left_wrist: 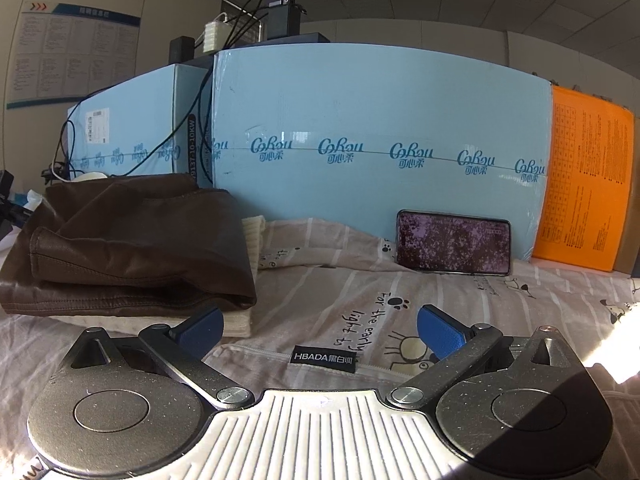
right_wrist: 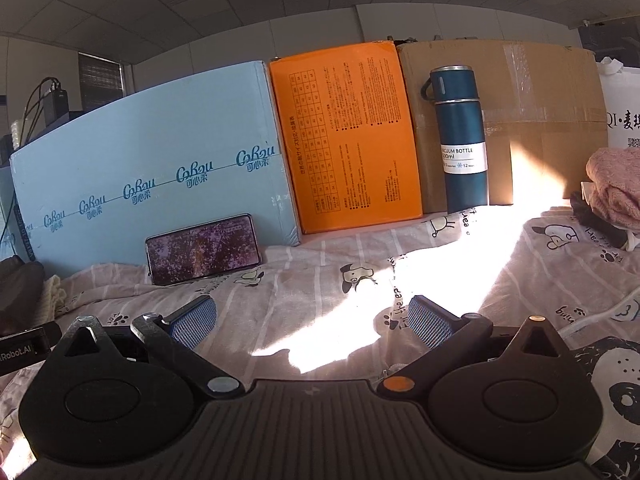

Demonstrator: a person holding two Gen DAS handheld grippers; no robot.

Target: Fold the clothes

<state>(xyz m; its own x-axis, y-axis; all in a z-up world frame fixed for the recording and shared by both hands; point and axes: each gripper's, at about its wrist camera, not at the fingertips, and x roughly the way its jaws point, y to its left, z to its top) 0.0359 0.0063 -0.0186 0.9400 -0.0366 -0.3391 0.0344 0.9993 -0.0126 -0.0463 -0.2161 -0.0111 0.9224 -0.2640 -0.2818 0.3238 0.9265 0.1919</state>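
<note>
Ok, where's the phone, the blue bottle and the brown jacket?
phone [left_wrist: 454, 242], left wrist view, middle of its screen.
blue bottle [right_wrist: 460, 120], right wrist view, body above the label.
brown jacket [left_wrist: 132, 248], left wrist view, top of the folded pile.

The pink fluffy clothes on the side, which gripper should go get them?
Probably the right gripper. The pink garment shows only at the right edge of its view. The left gripper, also open, faces the already folded brown garment.
</note>
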